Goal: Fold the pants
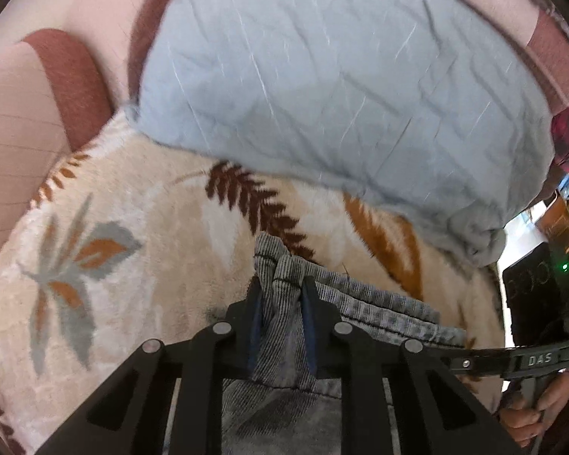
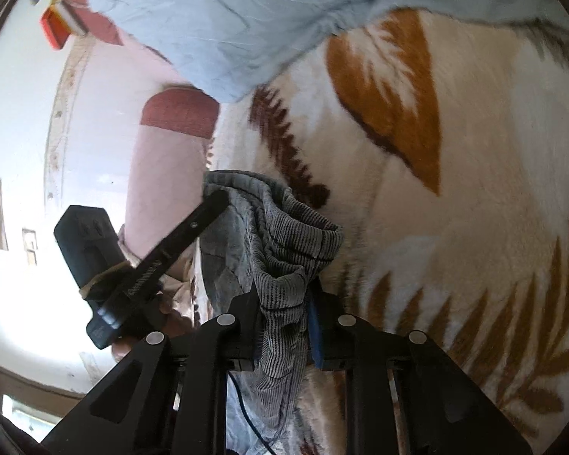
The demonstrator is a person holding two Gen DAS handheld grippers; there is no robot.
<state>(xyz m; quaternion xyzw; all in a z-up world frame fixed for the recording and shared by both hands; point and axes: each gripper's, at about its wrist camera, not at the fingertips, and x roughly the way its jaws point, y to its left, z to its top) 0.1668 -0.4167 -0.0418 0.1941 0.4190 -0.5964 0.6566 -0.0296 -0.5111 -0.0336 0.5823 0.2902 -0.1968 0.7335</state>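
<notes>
Nearest to us, we are pinching the pants (image 1: 284,303) with the left gripper (image 1: 282,299), its jaws drawn close together and its blue pads pressing a bunched fold of grey ribbed cloth that is spilling down between the fingers toward us. We are doing the same with the right gripper (image 2: 284,299), whose jaws are nearly closed on another gathered fold of the same pants (image 2: 280,250), the cloth hanging in a loose loop just beyond the fingertips. In the right wrist view, to the left, our left hand (image 2: 170,311) is holding the other gripper's black handle. The pants are lying on a plush blanket (image 1: 132,208) printed with brown, orange and grey leaves. Farther off, a light blue quilt (image 1: 322,76) is resting on the blanket's far edge, and beyond it a pink and dark red headboard (image 1: 68,76) is standing.
</notes>
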